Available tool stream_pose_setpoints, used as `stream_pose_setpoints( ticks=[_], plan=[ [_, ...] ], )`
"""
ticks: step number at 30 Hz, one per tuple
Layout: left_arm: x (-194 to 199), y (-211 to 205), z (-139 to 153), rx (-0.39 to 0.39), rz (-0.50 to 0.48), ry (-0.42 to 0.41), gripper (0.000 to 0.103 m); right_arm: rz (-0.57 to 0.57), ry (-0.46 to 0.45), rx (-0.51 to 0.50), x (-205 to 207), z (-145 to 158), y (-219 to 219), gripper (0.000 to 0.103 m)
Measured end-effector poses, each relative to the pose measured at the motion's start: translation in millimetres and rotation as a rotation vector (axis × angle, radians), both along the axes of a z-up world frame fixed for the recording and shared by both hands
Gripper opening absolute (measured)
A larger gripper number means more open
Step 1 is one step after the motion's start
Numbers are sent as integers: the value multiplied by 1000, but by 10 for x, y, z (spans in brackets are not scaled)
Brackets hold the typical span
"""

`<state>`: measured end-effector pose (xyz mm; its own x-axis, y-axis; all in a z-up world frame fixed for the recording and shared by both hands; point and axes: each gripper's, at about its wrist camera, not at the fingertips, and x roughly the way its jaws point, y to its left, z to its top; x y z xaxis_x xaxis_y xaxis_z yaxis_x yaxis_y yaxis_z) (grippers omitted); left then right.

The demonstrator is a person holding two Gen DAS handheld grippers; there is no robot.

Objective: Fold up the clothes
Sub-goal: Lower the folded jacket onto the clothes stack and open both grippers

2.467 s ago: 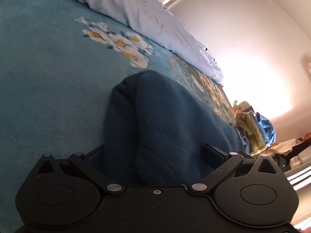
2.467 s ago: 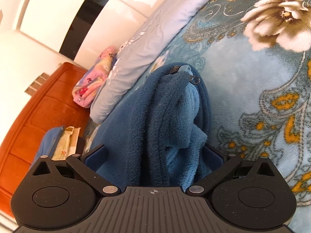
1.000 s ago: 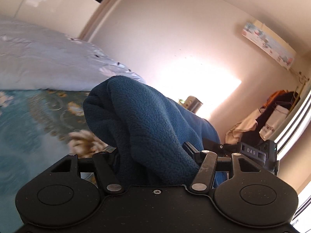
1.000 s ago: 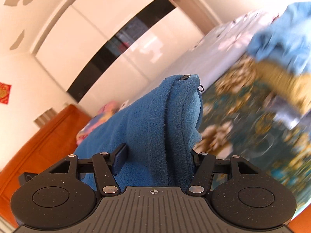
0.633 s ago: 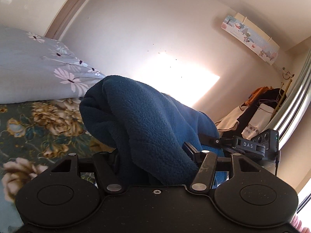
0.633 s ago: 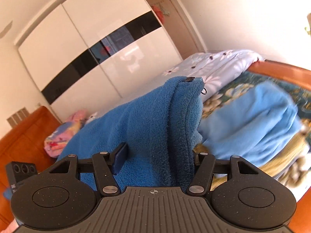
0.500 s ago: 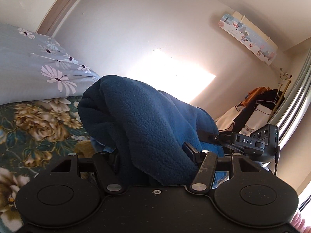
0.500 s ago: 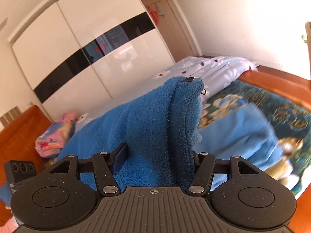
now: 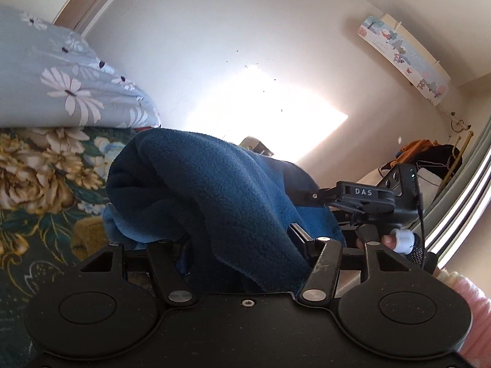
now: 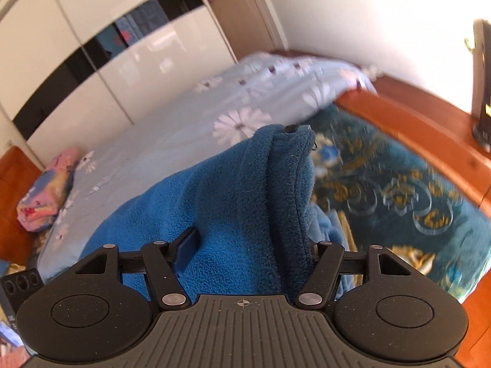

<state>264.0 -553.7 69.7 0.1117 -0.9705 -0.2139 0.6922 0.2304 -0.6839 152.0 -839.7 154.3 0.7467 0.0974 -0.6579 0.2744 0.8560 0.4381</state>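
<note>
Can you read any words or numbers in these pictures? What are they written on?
"DAS" in pale letters on the black body of the right gripper, seen from the left wrist camera.
The long wall picture high on the wall shows little drawings, but no letters can be made out.
The right wrist view has nothing readable; the fleece garment shows no label.

Fleece garment point(image 10: 245, 202) above bed point(image 10: 429, 202)

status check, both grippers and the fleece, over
Left gripper clamped on blue fleece, off the bed. Right gripper has fleece bunched between its jaws, which have just been opening. Folded clothes on the blanket below.
</note>
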Motion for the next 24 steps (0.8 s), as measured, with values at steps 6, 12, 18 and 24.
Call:
stream_pose_setpoints(
  ticks=[6, 12, 18, 24],
  plan=[
    [55, -83, -213, 17, -21, -11, 57, -32, -57, 116, -50, -523, -226, 72],
    [63, 7, -122, 17, -15, 4, 58, -27, -108, 142, -37, -555, -334, 74],
    [27, 134, -17, 36, 8, 2, 77, -67, -109, 113, -82, -474, -303, 80],
    [-44, 406, 163, 55, 57, -61, 84, -174, -165, 106, -322, -376, -324, 85]
  ],
)
